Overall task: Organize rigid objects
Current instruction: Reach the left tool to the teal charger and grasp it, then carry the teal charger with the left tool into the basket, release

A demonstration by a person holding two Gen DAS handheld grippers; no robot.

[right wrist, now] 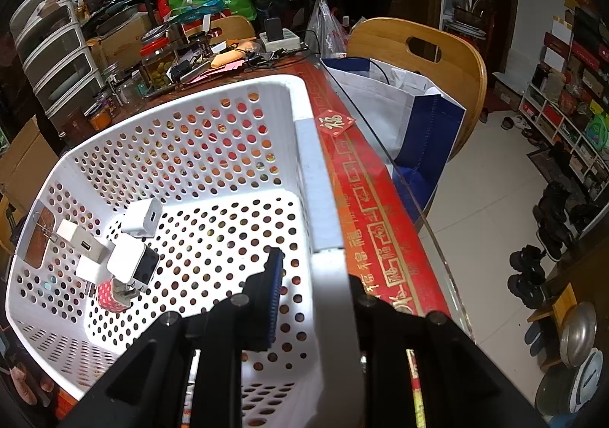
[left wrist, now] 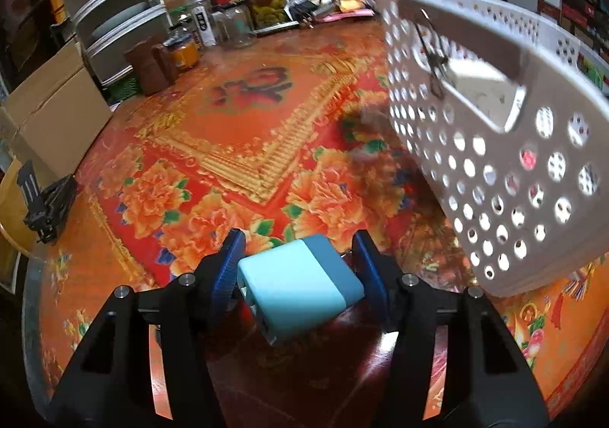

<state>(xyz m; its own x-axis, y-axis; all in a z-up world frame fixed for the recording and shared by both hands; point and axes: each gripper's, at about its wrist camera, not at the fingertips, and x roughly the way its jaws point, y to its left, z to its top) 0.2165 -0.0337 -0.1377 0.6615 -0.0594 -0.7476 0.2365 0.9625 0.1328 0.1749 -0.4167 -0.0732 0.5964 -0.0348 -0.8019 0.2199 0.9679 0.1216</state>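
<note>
1. The table [left wrist: 243,146], under a red floral cover, carried everything.
2. The white perforated basket [right wrist: 198,146] sat tilted on it, its near rim pinched in the fully closed right gripper [right wrist: 316,298].
3. The left gripper [left wrist: 300,256] stood about half open, its pads apparently touching the blue charger [left wrist: 300,283].
4. 5 small chargers [right wrist: 118,253] lay clustered in the basket's low corner.

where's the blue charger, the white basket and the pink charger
blue charger [left wrist: 300,287], left wrist view, on its light top face
white basket [right wrist: 304,146], right wrist view, on its right rim
pink charger [right wrist: 108,296], right wrist view, on its patterned side
</note>
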